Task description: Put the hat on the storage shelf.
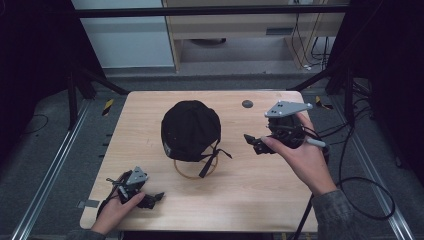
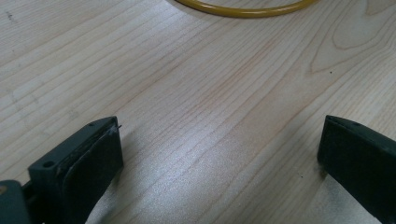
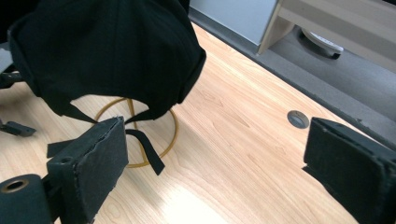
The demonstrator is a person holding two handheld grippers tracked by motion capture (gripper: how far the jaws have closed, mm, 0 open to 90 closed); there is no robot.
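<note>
Cap: a black cap [image 1: 190, 129] sits on a yellow wire stand [image 1: 195, 169] at the middle of the wooden table [image 1: 250, 190]; its back straps [image 1: 212, 156] hang down on the near right side, across the stand's ring.
Stand: its round base rests flat on the table, partly under the cap; the ring's near edge shows at the far end of the left gripper view [image 2: 243, 10].
Left gripper: the left gripper [image 1: 150, 199] lies low at the near left of the table, jaws spread wide with bare wood between them, well apart from the cap.
Right gripper: the right gripper [image 1: 254, 141] is held above the table to the right of the cap, jaws spread, gripping nothing, pointed toward the cap [image 3: 107, 51].
Around: a small dark round grommet [image 1: 247, 104] sits in the table at the far right; cables trail off the right edge.
In the way: the hanging straps [image 3: 144, 149] lie between the right gripper and the stand.
</note>
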